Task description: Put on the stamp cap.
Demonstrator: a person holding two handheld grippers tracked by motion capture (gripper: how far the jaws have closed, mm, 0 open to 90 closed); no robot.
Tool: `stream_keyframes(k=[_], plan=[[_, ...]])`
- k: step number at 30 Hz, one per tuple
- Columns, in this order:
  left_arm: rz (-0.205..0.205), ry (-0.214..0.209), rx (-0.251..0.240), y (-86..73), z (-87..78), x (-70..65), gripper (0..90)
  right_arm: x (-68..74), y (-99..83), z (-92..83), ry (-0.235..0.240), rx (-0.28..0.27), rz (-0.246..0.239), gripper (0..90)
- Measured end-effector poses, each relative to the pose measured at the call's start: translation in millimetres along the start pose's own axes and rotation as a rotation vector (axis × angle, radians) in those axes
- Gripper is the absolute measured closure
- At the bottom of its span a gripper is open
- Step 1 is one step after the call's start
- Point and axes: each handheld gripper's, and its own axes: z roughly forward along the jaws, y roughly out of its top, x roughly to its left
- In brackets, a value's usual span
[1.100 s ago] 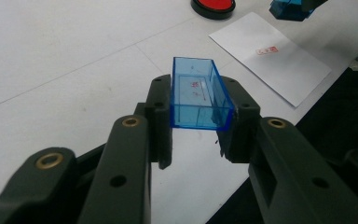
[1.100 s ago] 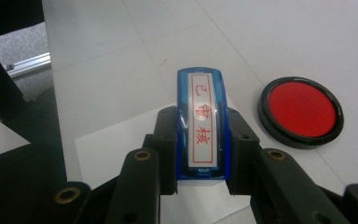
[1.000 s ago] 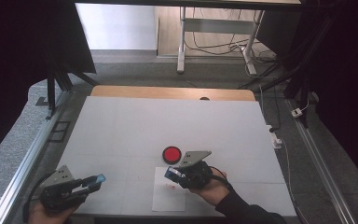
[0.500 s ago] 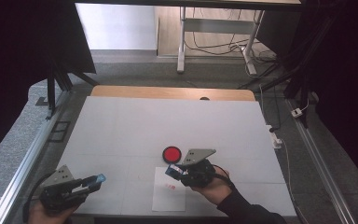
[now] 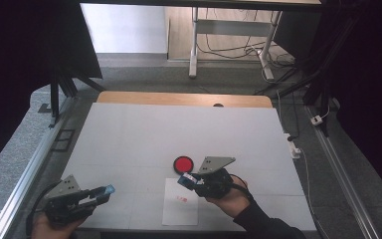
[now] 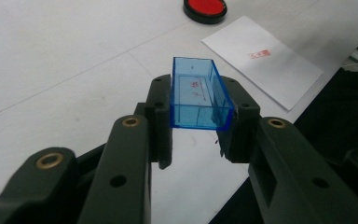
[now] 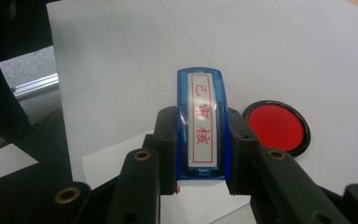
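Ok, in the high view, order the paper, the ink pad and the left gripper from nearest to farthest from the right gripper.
1. Paper: right under the right gripper, which holds the stamp.
2. Ink pad: just beyond its tip, towards the table's far side.
3. Left gripper: far off at the near left edge, holding the blue cap.

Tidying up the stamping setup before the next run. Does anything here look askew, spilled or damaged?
Nothing stands out. The paper sheet lies flat with one neat red imprint, the ink pad sits clean beside it, and each claw grips its part squarely: stamp right, blue cap left.
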Motion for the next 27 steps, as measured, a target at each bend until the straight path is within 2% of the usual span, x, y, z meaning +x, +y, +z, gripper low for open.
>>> stream_keyframes(k=[10, 22, 27], plan=[[0.067, -0.033, -0.003, 11.5, 10.5, -4.1, 67.7, -3.9, 1.0, -6.6, 0.008, -0.023, 0.022, 70.6], [0.127, -0.131, -0.031, 28.6, 26.2, -3.3, 67.7, -8.6, 2.5, -14.6, 0.015, -0.055, 0.029, 70.6], [0.145, -0.159, -0.034, 34.4, 32.9, -4.5, 67.8, -9.4, 3.2, -17.5, 0.015, -0.063, 0.022, 70.6]])
